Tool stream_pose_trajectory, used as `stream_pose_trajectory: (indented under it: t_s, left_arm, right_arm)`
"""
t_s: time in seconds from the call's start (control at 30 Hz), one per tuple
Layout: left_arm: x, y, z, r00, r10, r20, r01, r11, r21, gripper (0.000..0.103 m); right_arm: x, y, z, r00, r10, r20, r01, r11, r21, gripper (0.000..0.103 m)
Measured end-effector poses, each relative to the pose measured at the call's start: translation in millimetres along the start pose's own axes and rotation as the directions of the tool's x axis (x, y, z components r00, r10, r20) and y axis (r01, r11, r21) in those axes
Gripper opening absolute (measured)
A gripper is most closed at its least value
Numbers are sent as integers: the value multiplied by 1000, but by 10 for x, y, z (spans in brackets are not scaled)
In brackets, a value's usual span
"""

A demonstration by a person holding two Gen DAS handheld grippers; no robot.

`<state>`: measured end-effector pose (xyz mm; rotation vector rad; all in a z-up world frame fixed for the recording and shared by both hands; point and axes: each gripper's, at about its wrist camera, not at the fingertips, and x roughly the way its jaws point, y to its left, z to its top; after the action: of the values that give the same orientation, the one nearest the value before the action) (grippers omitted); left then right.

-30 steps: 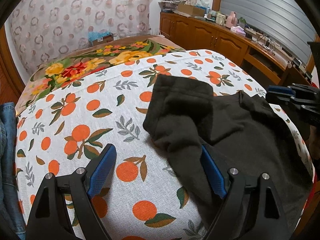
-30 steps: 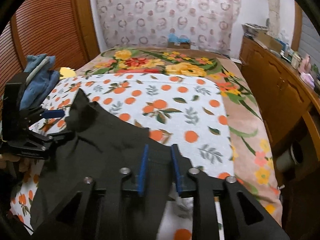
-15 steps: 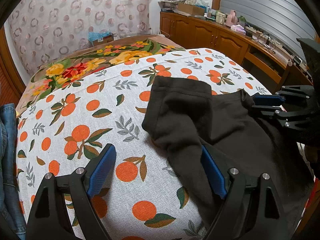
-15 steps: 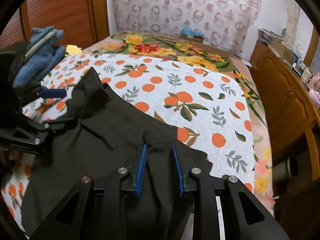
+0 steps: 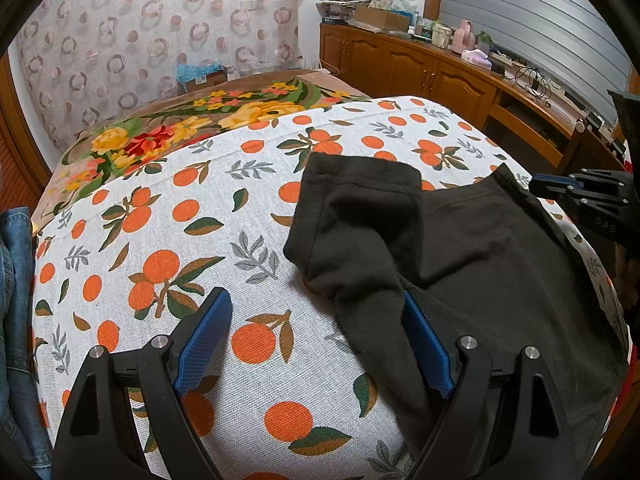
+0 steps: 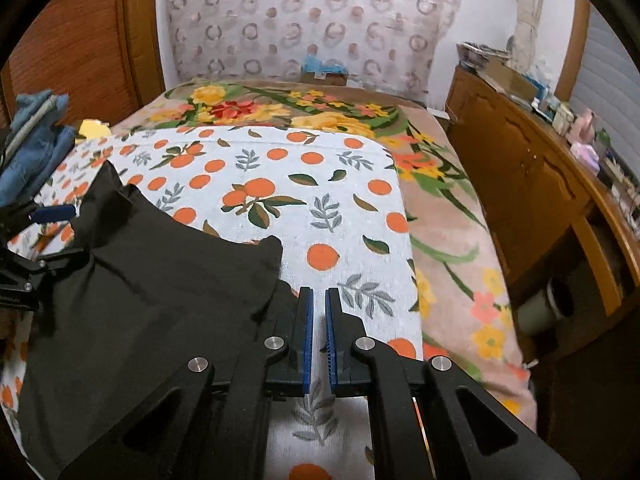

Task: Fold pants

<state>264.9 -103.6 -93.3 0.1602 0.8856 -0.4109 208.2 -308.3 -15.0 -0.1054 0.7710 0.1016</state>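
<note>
Black pants (image 5: 460, 248) lie crumpled on the orange-print sheet (image 5: 168, 220), with one leg end folded over toward the left. They also show in the right wrist view (image 6: 132, 280), spread at the left. My left gripper (image 5: 316, 340) is open wide, low over the sheet, its right finger touching the pants' folded leg. My right gripper (image 6: 316, 328) has its jaws nearly closed with a narrow empty gap, just right of the pants' edge, holding nothing. It also shows in the left wrist view (image 5: 560, 188) at the far right.
A floral blanket (image 5: 192, 128) covers the bed's far part. Blue jeans (image 6: 32, 152) are piled at the bed's left edge. A wooden cabinet (image 5: 440, 76) with clutter runs along the right side. A patterned curtain (image 6: 304, 20) hangs behind the bed.
My right gripper has narrowed its jaws and moved right off the pants' edge, which now lies left of its fingers. My left gripper has stayed open and almost still.
</note>
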Motion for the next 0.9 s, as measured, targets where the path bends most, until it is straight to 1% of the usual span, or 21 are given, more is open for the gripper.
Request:
stream_pose_trajectory:
  t_s: [0.2, 0.27, 0.33, 0.43, 0.53, 0.63, 0.7, 0.77, 0.9]
  left_arm:
    - [-4, 5, 1, 1000, 0, 0, 0, 1000, 0, 86]
    - [-1, 1, 0, 1000, 0, 0, 0, 1000, 0, 86]
    - [-4, 5, 2, 1000, 0, 0, 0, 1000, 0, 86]
    - [3, 4, 1, 1000, 2, -3, -2, 1000, -2, 88]
    - [2, 9, -2, 1000, 2, -3, -2, 1000, -1, 88]
    - [3, 8, -1, 1000, 2, -3, -2, 1000, -2, 88]
    - [3, 8, 0, 1000, 3, -3, -3, 1000, -1, 88]
    - [3, 8, 0, 1000, 3, -3, -3, 1000, -2, 88]
    - [5, 12, -1, 1000, 4, -4, -4, 1000, -2, 89]
  right_arm:
    - [-139, 43, -9, 998, 42, 38, -42, 999, 14, 6]
    - [-141, 72, -12, 998, 51, 44, -51, 999, 10, 16]
    - [-107, 83, -9, 997, 59, 42, -60, 998, 9, 20]
    - [-51, 105, -2, 997, 69, 36, -69, 998, 1, 22]
    - [-10, 115, -7, 997, 79, 19, -79, 997, -11, 26]
    - [28, 108, -23, 1000, 27, -1, -28, 999, -34, 28]
    - [36, 31, -30, 1000, -11, -8, 10, 1000, -18, 28]
    - [12, -72, -48, 1000, -16, -9, 16, 1000, 17, 29]
    - [-96, -130, -120, 999, -35, 5, 35, 999, 37, 29]
